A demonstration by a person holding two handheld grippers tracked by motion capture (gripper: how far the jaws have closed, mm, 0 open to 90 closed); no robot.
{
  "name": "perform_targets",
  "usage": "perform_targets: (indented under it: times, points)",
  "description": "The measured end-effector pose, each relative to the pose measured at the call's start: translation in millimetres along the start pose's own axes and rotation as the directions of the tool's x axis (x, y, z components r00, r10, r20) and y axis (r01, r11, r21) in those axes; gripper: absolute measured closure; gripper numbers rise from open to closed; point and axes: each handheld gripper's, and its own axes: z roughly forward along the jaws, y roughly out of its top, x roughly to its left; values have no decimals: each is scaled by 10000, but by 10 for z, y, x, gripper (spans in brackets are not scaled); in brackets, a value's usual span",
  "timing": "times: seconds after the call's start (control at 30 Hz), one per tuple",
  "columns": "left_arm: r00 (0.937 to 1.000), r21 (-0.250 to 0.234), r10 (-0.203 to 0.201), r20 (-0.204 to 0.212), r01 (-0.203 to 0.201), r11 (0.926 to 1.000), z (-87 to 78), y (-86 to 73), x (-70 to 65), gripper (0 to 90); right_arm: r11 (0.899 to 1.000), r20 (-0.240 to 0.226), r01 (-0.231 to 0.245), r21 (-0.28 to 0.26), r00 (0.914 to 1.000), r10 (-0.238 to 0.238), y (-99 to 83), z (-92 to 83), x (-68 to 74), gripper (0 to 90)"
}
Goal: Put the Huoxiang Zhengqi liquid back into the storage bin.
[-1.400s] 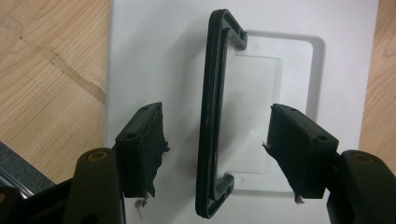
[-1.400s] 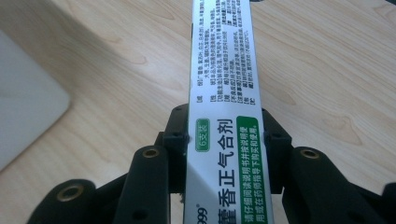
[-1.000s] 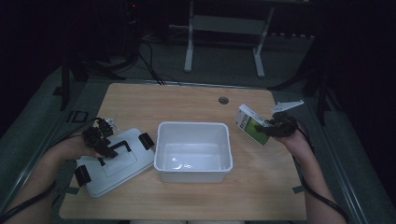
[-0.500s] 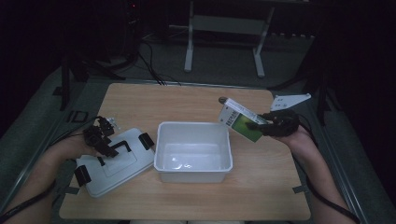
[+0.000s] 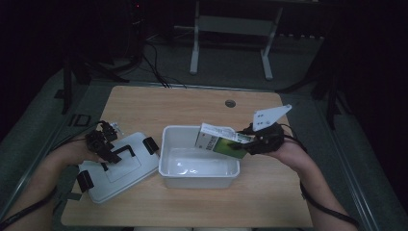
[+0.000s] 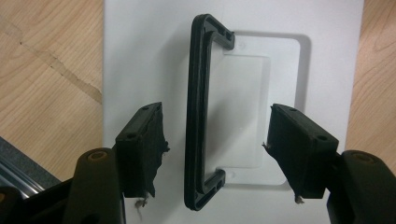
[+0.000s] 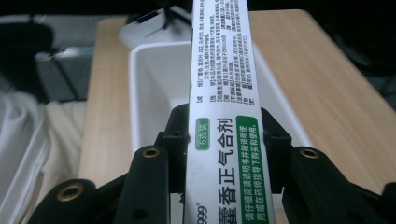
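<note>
A white and green carton point(image 5: 219, 141) point(image 7: 223, 112) with printed text is clamped in my right gripper point(image 5: 240, 143) point(image 7: 223, 154). It hangs over the right part of an open white plastic bin point(image 5: 199, 179) point(image 7: 140, 84) at the table's middle. The bin's white lid point(image 5: 132, 166) point(image 6: 140, 56) lies flat to the left of the bin. It has a black handle point(image 5: 124, 150) point(image 6: 198, 116) and black clips. My left gripper point(image 5: 111, 154) point(image 6: 215, 149) hovers over the lid with its jaws open on either side of the handle, not touching it.
The wooden table point(image 5: 192, 106) has a round cable hole point(image 5: 230, 103) at the back. A metal stand point(image 5: 231, 43) and cables lie on the dark floor behind the table. The person's forearms come in from the bottom corners.
My right gripper has carried the carton leftward from the table's right side to above the bin. The left gripper has stayed over the lid.
</note>
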Motion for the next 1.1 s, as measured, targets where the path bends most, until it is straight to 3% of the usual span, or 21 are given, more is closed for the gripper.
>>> perform_targets:
  times: [0.13, 0.37, 0.67, 1.1]
  points:
    - [10000, 32, 27, 5, -27, 10000, 4, -4, 0, 366, 9986, -527, 409, 329, 9978, -391, 19, 200, 72, 635]
    - [9999, 62, -10, 124, 10, 10000, 15, -9, 8, 366, 9959, -1114, 656, 616, 9921, -585, -25, 453, 93, 635]
    - [9999, 123, 73, 79, -74, 9999, 23, 5, 4, 366, 9855, -1721, 585, 1594, 9846, -306, -151, 849, 25, 635]
    - [9998, 178, 133, 125, -135, 9998, 34, -10, 7, 366, 9630, -2411, 770, 2584, 9704, -129, -272, 1215, 24, 635]
